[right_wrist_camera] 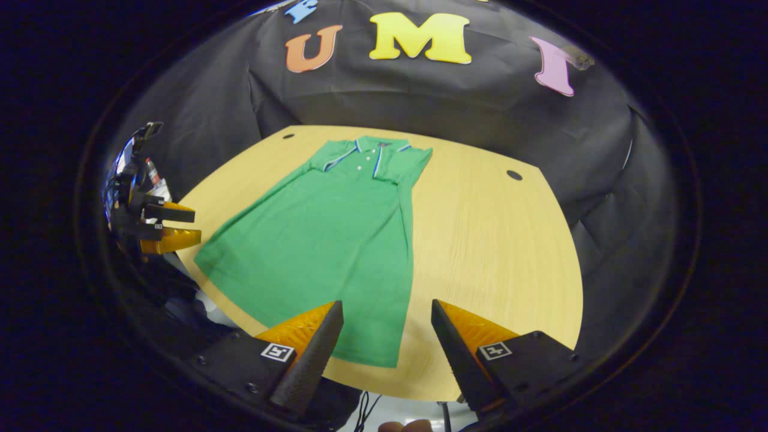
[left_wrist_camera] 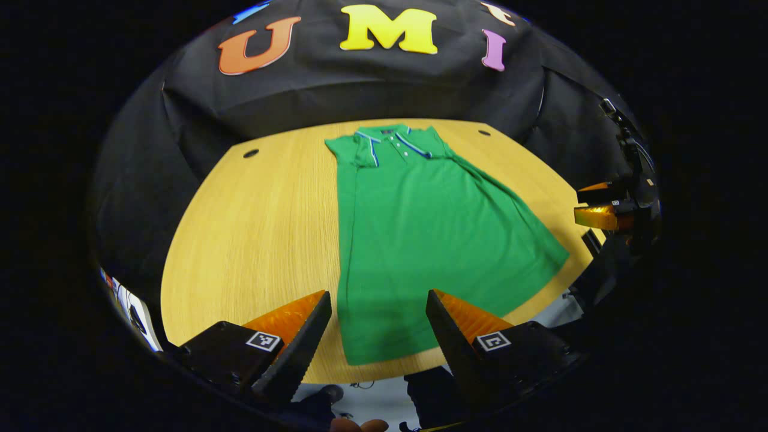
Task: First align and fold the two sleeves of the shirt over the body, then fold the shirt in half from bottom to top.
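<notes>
Left gripper view: looking from above the table's (left_wrist_camera: pixel 264 228) near edge toward the back wall, raised and tilted down, over the green polo shirt's (left_wrist_camera: pixel 420 240) left bottom corner. Right gripper view: same raised, downward-forward aim, over the shirt's right bottom corner. Shared: whole shirt, wooden tabletop, back wall; each catching the other gripper at its side edge.

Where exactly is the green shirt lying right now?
The green shirt lies flat on the wooden table, collar toward the booth's black wall. In the left gripper view its bottom hem sits between the left claw's open fingers.
</notes>
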`<action>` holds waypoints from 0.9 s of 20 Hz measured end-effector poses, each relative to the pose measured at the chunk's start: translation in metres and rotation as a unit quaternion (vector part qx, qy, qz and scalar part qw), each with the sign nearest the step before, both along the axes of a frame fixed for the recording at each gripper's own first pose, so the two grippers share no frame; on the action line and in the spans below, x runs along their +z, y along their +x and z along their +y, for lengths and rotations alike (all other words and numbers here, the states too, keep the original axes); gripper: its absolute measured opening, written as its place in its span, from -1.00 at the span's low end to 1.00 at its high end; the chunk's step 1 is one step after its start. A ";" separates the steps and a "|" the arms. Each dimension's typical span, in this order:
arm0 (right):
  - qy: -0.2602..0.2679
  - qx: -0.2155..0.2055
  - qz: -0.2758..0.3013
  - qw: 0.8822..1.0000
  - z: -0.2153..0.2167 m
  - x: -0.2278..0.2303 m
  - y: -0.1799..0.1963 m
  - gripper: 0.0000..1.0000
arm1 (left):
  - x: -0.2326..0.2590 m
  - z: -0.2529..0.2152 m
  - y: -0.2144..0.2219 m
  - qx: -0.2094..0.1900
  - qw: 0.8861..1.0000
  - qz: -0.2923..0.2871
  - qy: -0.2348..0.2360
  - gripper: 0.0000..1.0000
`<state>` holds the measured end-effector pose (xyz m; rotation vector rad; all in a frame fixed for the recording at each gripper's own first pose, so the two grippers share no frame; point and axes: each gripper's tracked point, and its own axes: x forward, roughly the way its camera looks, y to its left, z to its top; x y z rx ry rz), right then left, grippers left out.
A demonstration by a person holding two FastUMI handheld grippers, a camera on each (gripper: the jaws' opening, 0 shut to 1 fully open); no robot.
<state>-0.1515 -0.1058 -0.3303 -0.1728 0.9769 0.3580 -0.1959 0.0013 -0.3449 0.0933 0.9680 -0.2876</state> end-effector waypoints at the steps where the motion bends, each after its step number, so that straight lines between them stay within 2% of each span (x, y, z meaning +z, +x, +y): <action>1: -0.006 0.007 0.013 1.000 0.001 -0.012 -0.009 0.91 | -0.008 0.004 -0.008 -0.004 1.000 0.012 0.009 1.00; 5: -0.021 0.024 0.047 0.998 0.001 -0.043 -0.029 0.90 | -0.027 0.014 -0.020 0.000 0.999 0.032 0.031 1.00; 10: -0.020 0.029 0.060 0.998 0.007 -0.062 -0.028 0.91 | -0.049 0.019 -0.028 -0.005 0.997 0.063 0.042 1.00; 11: -0.018 0.030 0.065 0.997 0.008 -0.066 -0.028 0.86 | -0.048 0.017 -0.022 -0.001 0.998 0.053 0.036 1.00; 14: -0.022 0.040 0.064 0.997 0.011 -0.072 -0.026 0.92 | -0.050 0.017 -0.024 0.019 0.998 0.064 0.020 1.00; 15: -0.024 0.046 0.065 0.997 0.011 -0.071 -0.029 0.86 | -0.052 0.016 -0.026 0.020 0.998 0.065 0.020 1.00; 16: -0.027 0.052 0.069 0.996 0.010 -0.071 -0.030 0.92 | -0.051 0.014 -0.026 0.017 0.998 0.059 0.020 1.00; 18: -0.027 0.061 0.069 0.995 0.012 -0.073 -0.030 0.86 | -0.051 0.013 -0.028 0.009 0.998 0.063 0.021 1.00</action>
